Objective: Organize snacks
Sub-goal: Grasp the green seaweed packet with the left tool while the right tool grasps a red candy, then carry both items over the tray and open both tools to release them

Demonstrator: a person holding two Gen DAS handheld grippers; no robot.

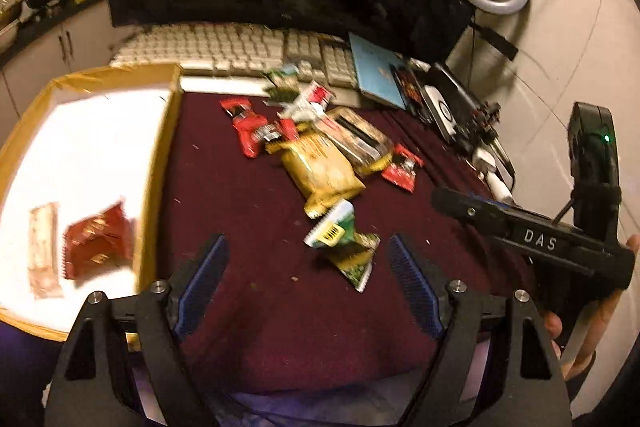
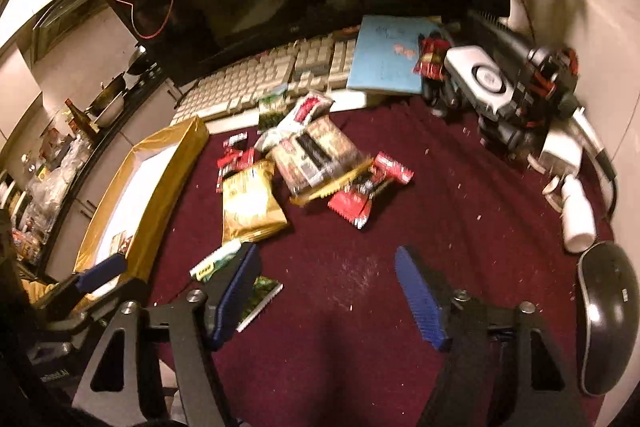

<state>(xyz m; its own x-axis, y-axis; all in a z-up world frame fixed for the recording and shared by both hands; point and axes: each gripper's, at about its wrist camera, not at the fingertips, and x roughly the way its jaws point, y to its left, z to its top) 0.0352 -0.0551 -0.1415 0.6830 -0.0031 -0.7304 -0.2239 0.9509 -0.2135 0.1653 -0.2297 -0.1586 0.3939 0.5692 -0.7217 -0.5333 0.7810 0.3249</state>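
Since both tools hang empty: left gripper [image 1: 308, 283] and right gripper [image 2: 326, 291] gape wide.
Green packet [image 1: 344, 247]: nearest, thin, may slide when pinched.
Snack pile [image 1: 320, 147]: overlapping, neighbours could drag.
Box [image 1: 156, 163]: left, two snacks inside.

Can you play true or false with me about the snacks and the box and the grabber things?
1. The cardboard box already holds two snacks. True.
2. The left gripper is squeezing a packet. False: it is open, holding nothing.
3. A green packet lies nearest the left gripper. True.
4. The snacks lie on a blue cloth. False: the cloth is dark red.
5. The right gripper is open. True.
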